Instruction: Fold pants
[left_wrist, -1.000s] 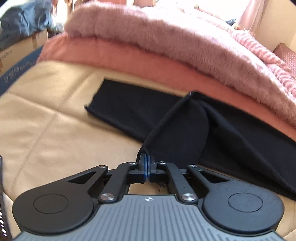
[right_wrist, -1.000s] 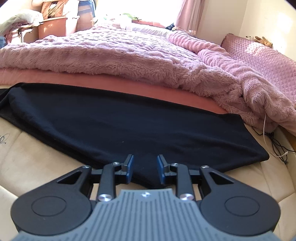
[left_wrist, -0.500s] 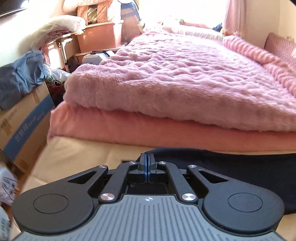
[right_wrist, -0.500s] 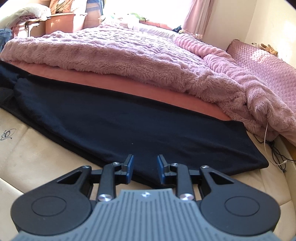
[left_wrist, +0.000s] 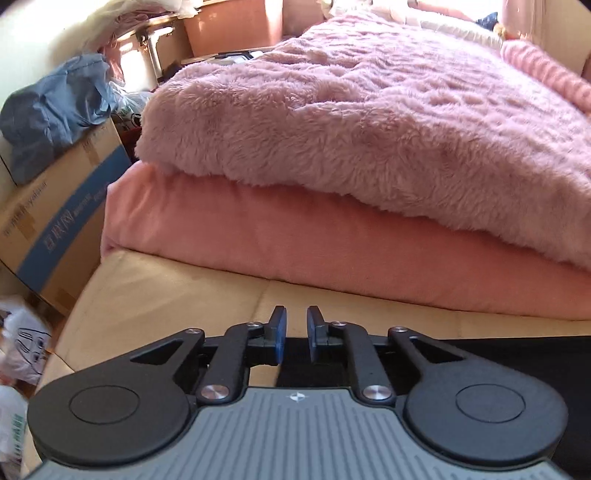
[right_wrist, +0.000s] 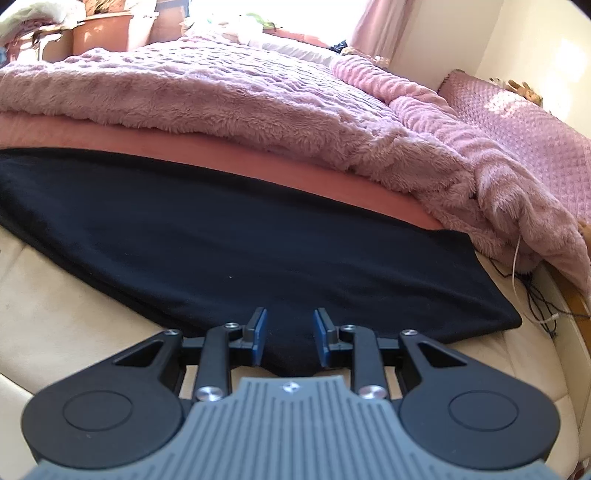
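Two hand-held grippers gripping nothing, left hand-held gripper (left_wrist: 293, 334) opening, right hand-held gripper (right_wrist: 288, 338) parted, black pants (right_wrist: 240, 251) partly hidden.

Left gripper (left_wrist: 293, 332): jaws opening, blue pads a narrow gap apart with nothing pressed between them, fingers angled downward near the left end of the cushion's far edge. Right gripper (right_wrist: 290, 338): jaws parted somewhat wider, pads clear of any grip, fingers angled downward over the cushion's near edge. No hand or sleeve is in view.
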